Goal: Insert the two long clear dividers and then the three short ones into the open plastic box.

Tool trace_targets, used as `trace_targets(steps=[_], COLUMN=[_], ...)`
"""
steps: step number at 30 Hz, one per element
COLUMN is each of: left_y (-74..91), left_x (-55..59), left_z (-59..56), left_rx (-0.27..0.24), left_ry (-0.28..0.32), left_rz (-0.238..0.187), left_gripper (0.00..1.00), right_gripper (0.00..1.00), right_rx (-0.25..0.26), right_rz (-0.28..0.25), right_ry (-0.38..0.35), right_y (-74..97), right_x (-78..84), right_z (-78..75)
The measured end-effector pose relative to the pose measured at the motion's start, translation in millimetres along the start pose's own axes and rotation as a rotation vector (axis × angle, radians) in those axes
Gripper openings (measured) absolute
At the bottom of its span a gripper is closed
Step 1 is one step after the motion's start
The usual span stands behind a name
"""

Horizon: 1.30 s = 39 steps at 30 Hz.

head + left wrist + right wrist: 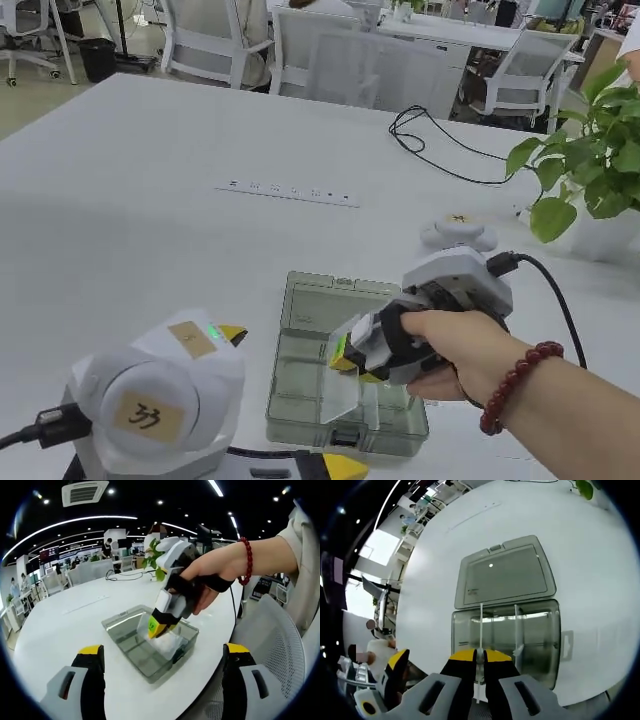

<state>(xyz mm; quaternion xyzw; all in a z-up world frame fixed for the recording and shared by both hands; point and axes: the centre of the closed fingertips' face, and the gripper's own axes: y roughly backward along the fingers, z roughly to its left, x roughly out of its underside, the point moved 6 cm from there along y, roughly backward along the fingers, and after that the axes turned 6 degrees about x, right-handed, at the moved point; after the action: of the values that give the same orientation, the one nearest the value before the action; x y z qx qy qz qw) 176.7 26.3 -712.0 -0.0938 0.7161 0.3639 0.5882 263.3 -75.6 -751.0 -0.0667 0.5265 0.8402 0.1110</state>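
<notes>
**Above the open plastic box [540, 630]: clear divider [350, 400] poised**

Our right gripper [478, 656] pinches it upright by one edge, so that, we judge, it can slide straight down. Our left gripper [164, 650] hovers nearby, jaws spread, empty.

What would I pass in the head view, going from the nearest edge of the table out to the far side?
Nearest first: left gripper → open plastic box → socket strip in the tabletop → white chairs beyond it. The right gripper, shut on a clear divider, overlaps the box, so I skip it.
</notes>
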Motion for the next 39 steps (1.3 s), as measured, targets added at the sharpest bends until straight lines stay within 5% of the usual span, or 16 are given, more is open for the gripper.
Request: trace_targets(steps=[25,39], left_y=[3.6,4.5], left_x=[2.0,2.0], left_z=[11.4,13.0], left_rx=[-0.013,-0.011], left_ry=[0.039,0.036], left_rz=[-0.030,-0.027], left_gripper=[0.98,0.97], right_gripper=[0.07,0.07], right_rx=[0.056,0.184], right_rz=[0.067,0.120], right_ry=[0.005,0.254], right_y=[-15.5,-16.8], right_x=[0.4,-3.1], right_z=[-0.3,12.1])
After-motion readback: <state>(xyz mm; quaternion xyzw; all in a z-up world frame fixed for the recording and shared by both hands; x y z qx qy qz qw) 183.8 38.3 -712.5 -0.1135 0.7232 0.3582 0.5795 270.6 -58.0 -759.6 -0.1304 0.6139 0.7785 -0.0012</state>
